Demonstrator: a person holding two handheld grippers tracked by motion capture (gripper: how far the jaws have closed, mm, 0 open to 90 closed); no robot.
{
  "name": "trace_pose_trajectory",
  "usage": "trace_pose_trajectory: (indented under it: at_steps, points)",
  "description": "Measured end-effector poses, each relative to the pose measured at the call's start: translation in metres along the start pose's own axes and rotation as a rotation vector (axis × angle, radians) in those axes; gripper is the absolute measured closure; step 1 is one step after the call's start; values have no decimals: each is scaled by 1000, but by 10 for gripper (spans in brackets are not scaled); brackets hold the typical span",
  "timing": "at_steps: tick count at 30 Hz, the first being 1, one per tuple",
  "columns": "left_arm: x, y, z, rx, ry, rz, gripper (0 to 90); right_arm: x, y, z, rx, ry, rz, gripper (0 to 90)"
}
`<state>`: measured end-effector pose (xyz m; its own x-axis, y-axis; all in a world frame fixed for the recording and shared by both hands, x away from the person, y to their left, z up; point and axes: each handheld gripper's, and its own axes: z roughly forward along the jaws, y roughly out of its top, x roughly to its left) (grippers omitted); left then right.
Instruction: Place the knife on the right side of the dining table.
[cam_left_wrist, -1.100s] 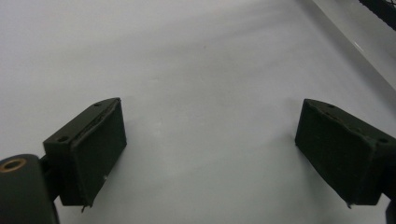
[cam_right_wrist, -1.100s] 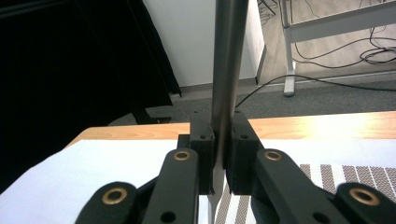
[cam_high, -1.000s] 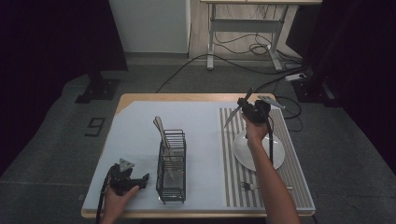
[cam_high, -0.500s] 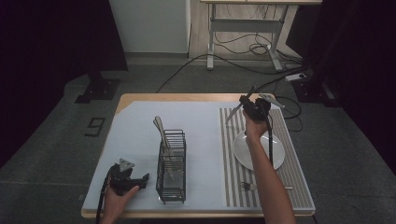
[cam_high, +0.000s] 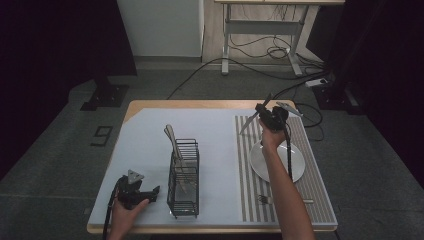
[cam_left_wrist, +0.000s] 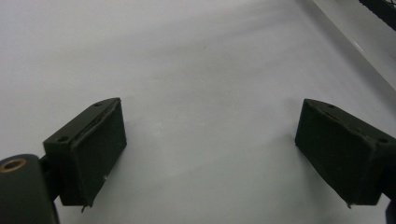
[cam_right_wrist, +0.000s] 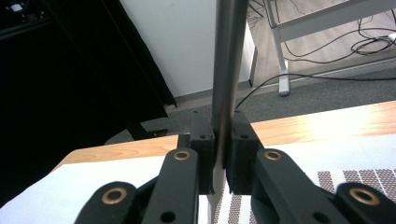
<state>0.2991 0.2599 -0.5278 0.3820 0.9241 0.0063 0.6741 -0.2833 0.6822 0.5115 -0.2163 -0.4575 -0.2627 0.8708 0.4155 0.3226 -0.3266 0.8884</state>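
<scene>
My right gripper (cam_high: 266, 113) is raised over the far end of the striped mat (cam_high: 310, 200), shut on a metal knife (cam_high: 247, 124) that slants down to the left. In the right gripper view the knife (cam_right_wrist: 229, 70) stands upright, clamped between the two jaws of the right gripper (cam_right_wrist: 219, 156). A white plate (cam_high: 299, 162) lies on the mat under that forearm. My left gripper (cam_high: 153, 193) rests on the pale table cover at the front left, open. In its own view the left gripper (cam_left_wrist: 210, 154) has bare table between its jaws.
A black wire cutlery basket (cam_high: 184, 182) stands mid-table, just right of the left gripper, with a utensil handle (cam_high: 171, 135) sticking up from it. A fork (cam_high: 265, 200) lies at the front of the mat. Cables and a desk frame are on the floor behind the table.
The right hand with the knife has drifted very slightly to the left. The left gripper has not moved.
</scene>
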Motion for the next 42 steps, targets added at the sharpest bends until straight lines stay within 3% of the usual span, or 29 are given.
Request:
trace_pose_trajectory:
  at_steps: [16, 26, 42]
  points:
    - [0, 0, 0, 0, 0, 1, 84, -26, 0, -2, 29, -58, -34, 777]
    - [0, 0, 0, -1, 1, 1, 84, -34, -1, -5, 51, -98, -68, 739]
    - [0, 0, 0, -2, 1, 0, 84, -50, -3, -8, 94, -124, -64, 689]
